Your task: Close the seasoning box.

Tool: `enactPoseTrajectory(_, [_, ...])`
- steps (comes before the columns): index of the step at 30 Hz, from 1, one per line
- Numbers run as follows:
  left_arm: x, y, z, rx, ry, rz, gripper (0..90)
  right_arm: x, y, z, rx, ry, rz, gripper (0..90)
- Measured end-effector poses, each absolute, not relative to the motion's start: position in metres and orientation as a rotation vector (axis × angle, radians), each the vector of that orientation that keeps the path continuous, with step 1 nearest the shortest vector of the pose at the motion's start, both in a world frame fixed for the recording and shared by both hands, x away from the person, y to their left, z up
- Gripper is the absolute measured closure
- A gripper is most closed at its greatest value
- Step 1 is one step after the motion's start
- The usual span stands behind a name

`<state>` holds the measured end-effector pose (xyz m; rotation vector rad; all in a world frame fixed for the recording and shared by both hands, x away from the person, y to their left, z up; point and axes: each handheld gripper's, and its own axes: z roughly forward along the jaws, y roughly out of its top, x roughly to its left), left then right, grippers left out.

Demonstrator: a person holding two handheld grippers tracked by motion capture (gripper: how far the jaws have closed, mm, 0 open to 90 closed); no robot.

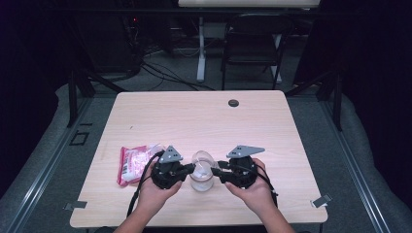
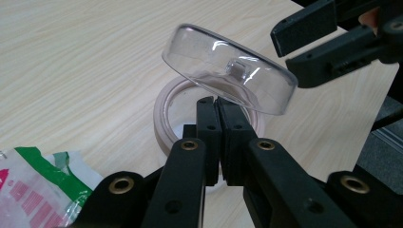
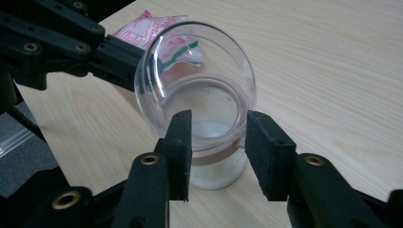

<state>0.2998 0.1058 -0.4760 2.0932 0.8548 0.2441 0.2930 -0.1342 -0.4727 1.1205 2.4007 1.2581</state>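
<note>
Two grippers point(image 1: 187, 171) point(image 1: 217, 172), one jar point(image 1: 201, 180), one lid point(image 1: 203, 161), one packet point(image 1: 132, 164).

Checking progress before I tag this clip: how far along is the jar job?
Done: the clear lid is off the jar and hangs tilted above its open mouth.
In hand: the left gripper is shut on the lid's edge; the right gripper stands open beside the jar, gripping nothing.
Left, probably: the pink sachet lies untouched on the table by the left hand, and white contents show in the jar's bottom.
</note>
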Motion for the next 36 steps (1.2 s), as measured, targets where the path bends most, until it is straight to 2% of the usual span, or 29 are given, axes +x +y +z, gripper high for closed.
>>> enactPoseTrajectory(12, [0.305, 0.098, -0.462, 2.081, 0.860, 0.243, 77.4, 0.284, -0.124, -0.471, 1.012, 2.419, 1.230, 46.1])
enactPoseTrajectory(24, [0.309, 0.094, -0.471, 2.108, 0.889, 0.296, 66.1, 0.285, -0.122, -0.474, 1.018, 2.396, 1.223, 52.0])
enactPoseTrajectory(36, [0.315, 0.098, -0.492, 2.124, 0.957, 0.327, 60.5, 0.286, -0.124, -0.474, 1.024, 2.398, 1.235, 53.0])
